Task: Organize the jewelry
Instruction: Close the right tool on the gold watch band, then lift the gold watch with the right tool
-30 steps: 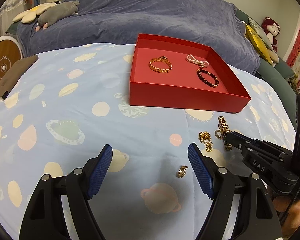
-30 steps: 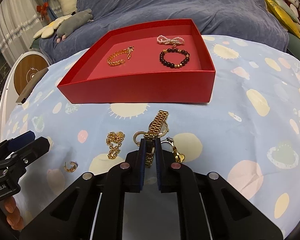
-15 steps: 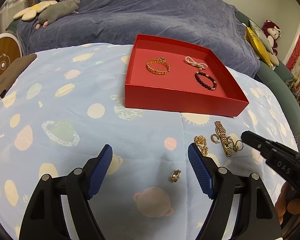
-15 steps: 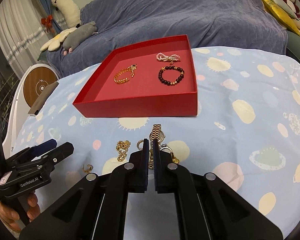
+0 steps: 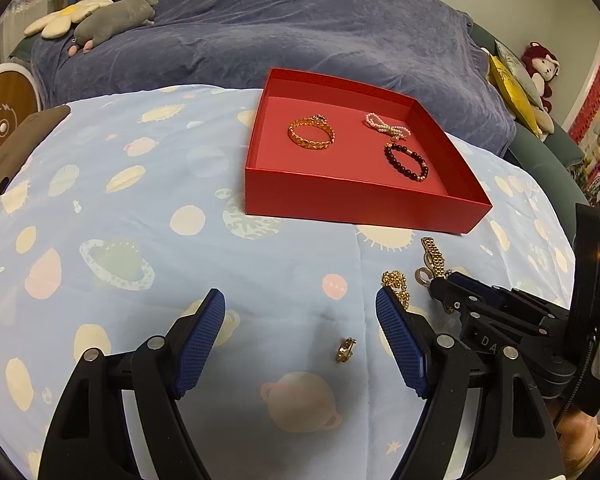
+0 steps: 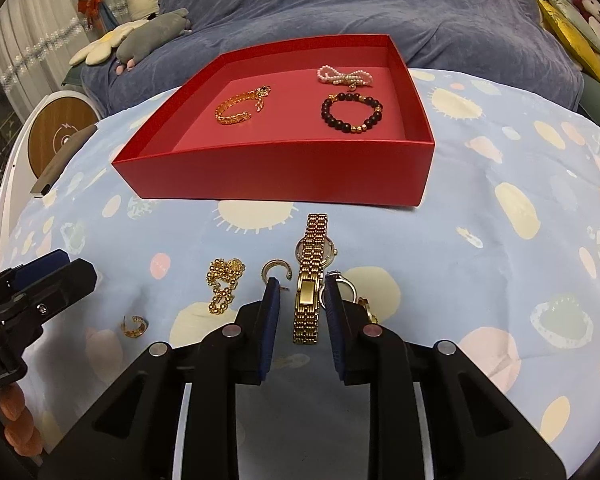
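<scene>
Gold watch [image 6: 310, 280]: shiny linked metal. Red box [image 6: 284, 170]: matt card. Printed cloth [image 6: 480, 216] on desk: smooth, matt. Blue pads [image 5: 198, 344]: textured rubber. Blanket [image 5: 300, 24]: plush.

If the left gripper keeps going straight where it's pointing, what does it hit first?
Probably the small gold ring lying on the planet-print cloth between the left gripper's open jaws; depth is unclear.

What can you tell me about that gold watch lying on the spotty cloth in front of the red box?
The gold metal watch lies flat and stretched out on the pale blue planet-print cloth, its linked band pointing toward the red cardboard box. A smooth clasp plate sits mid-band; the round case shows under the band. The right gripper straddles it, jaws opening, blue pads clear of it. A silvery ring lies against its side.
</scene>
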The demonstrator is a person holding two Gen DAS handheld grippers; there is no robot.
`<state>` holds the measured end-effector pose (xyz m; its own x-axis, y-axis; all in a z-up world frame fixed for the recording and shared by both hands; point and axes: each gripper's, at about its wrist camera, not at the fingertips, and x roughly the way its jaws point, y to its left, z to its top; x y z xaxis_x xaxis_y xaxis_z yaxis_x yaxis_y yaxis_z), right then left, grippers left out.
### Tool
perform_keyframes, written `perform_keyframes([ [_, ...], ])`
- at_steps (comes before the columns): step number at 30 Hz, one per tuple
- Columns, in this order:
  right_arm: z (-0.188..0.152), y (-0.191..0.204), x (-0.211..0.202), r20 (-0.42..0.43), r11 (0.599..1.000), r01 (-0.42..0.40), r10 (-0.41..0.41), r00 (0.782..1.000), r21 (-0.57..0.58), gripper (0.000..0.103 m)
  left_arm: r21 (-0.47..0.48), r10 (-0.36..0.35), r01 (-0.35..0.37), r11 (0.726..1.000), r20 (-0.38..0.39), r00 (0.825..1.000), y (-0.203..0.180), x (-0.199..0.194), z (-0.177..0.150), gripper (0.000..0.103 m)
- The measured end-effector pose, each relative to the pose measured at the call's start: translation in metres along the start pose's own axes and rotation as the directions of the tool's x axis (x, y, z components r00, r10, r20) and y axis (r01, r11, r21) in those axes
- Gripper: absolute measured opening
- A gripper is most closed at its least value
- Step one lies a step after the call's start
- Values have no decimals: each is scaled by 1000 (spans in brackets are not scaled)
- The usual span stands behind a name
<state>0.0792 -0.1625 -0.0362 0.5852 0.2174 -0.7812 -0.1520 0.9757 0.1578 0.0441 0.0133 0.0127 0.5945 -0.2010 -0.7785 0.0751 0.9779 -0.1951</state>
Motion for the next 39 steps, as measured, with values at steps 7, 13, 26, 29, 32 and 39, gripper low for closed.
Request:
perform_keyframes([
  [7, 7, -5, -18, 54, 1000, -14, 13, 998, 18, 11, 11, -8, 9, 1000, -7, 1000, -1, 2, -1, 75],
  [13, 21, -13, -56, 146, 996, -66, 57, 988, 58, 11, 31, -36, 37, 999, -30, 999, -13, 11, -2, 75],
  [26, 20, -22, -68, 125, 996, -84, 79, 989, 36, 7, 142, -14, 21, 990, -53, 999, -57, 46, -2, 75],
  [29, 14, -16, -46, 82, 998, -60, 60, 995, -8, 28, 146, 3, 6, 989, -61, 998, -59, 49, -2, 75],
  [32, 11, -9, -25, 37, 997, -76, 77, 996, -32, 28, 145, 24, -14, 989, -68, 997, -57, 52, -1, 75],
  [39, 16, 1, 2, 8, 996, -67, 68, 998, -64, 28, 179, 34, -22, 984, -63, 997, -57, 55, -4, 75],
])
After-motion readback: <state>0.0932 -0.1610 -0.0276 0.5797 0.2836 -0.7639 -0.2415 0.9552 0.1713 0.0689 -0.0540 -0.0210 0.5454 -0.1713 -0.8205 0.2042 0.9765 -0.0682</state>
